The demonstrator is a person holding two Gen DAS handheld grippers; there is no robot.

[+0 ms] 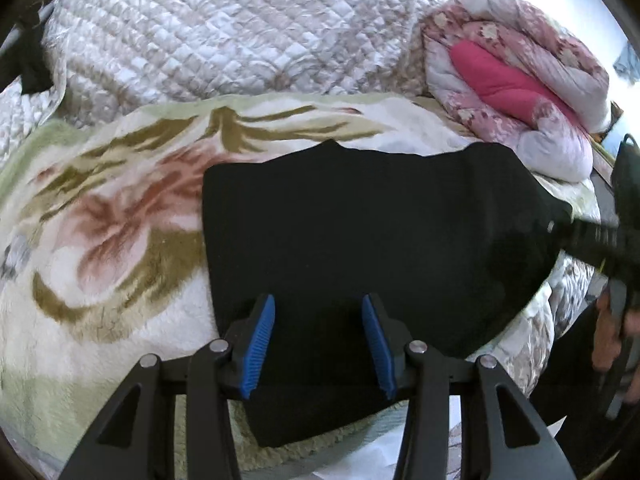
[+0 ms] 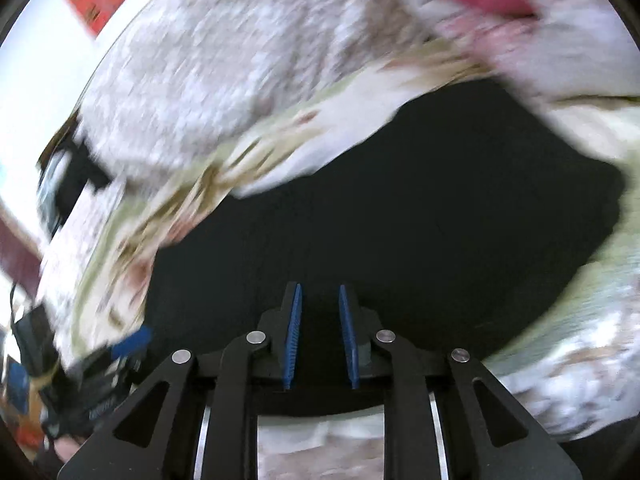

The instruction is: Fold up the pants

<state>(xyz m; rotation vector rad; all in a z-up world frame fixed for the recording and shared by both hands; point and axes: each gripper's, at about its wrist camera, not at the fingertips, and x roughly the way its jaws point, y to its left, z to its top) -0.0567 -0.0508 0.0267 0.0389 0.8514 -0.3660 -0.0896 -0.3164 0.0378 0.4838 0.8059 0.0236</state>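
Pants: the black pants (image 1: pixel 360 216) lie as a broad dark slab on a fleecy flowered blanket (image 1: pixel 112 216), already folded at least once by the look of it, with one straight side to the left and a wavy far edge.
Surroundings: a white quilted cover (image 1: pixel 224 28) is bunched behind the blanket, and a rolled pink and white comforter (image 1: pixel 512 76) sits at the far right, near the pants' far right corner.
Left gripper: the left gripper (image 1: pixel 318 344) hovers over the near part of the pants, its blue pads spread wide with only dark cloth visible between them; it grips nothing.
Right gripper: the right gripper (image 2: pixel 319 336) is also over the pants, its pads parted by a narrower gap. That view is smeared by motion, so I cannot tell whether cloth is caught between the pads.
Handling: the fabric looks soft, limp and fairly light, probably a knit. It should drape and sag when lifted, and stacked layers may slide apart on the plush blanket.
Where to hold: I would pinch at the edges or corners, taking all layers together, one gripper near each end of the same side, so the fold carries over evenly.
Risk: grabbing only the top layer would undo the fold; a pad could also snag the blanket pile.
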